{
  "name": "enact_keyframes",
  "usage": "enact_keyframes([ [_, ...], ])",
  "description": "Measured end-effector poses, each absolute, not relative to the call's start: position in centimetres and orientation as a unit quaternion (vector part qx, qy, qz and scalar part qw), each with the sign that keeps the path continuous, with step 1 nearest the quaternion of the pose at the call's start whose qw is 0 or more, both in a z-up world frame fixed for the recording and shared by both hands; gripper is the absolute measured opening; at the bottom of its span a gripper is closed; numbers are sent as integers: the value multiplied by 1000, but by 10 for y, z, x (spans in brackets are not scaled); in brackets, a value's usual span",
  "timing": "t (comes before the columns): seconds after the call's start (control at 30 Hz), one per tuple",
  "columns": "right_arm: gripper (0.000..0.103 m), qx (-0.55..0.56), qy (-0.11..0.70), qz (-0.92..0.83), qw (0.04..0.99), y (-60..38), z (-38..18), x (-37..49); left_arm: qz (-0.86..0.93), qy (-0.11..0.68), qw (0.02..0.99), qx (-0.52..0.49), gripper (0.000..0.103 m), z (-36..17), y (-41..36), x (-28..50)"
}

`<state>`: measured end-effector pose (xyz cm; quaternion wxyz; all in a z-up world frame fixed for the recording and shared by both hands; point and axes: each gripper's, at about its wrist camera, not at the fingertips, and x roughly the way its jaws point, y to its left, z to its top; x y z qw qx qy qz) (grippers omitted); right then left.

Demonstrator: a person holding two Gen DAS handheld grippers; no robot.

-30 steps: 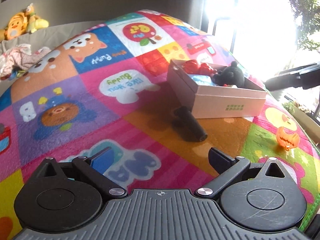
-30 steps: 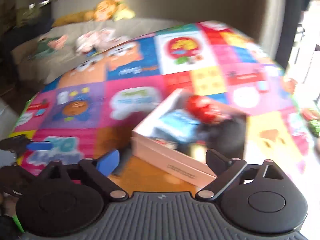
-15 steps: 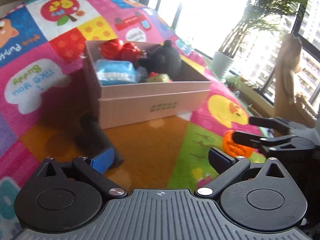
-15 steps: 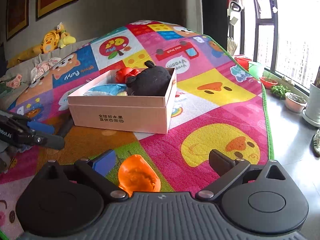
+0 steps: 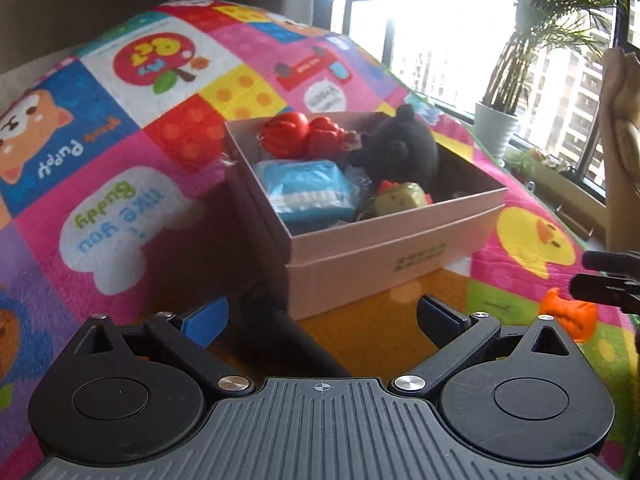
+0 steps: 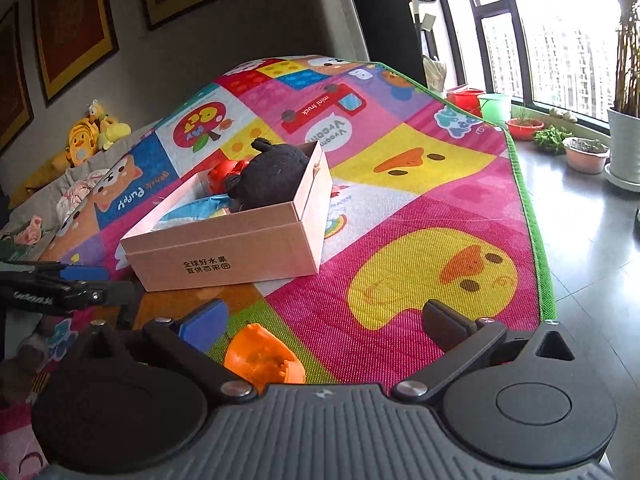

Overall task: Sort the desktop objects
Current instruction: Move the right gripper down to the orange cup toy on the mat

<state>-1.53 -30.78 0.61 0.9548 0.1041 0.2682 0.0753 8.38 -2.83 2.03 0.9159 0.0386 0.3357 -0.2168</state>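
A pink cardboard box stands on the colourful play mat. Inside it lie a black plush, red toys, a blue pack and a small green toy. My left gripper is open, and a black cylinder lies on the mat between its fingers, close to the blue left pad. My right gripper has its jaws opening wide. An orange toy sits on the mat between them near the blue pad, untouched.
The mat's green edge borders a grey tiled floor with plant pots and buckets by the window. A sofa with a yellow plush and clothes lies at the far left. A wooden figure stands at the right.
The left view swung right toward the box, and the black cylinder came in between the left fingers. The right gripper dropped from over the box to the orange toy.
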Motion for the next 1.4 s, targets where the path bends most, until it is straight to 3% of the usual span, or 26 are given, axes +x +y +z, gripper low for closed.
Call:
enact_keyframes([
  [0.23,103,108,275,73,953,-309,5,-13,-306,370,876,-46,103,13,-7,80],
  [0.53,103,106,279,73,952,-308,4,-13,-327,354,876,-3,103,12,-25,-11],
  [1.23,103,126,311,73,939,-300,-3,-22,-169,350,920,60,102,3,-79,-21],
  [1.33,103,126,311,74,939,-300,-3,-23,-150,340,924,87,87,0,-83,-22],
  [1.4,103,125,314,75,938,-299,-4,-22,-150,341,924,82,87,0,-81,-20],
])
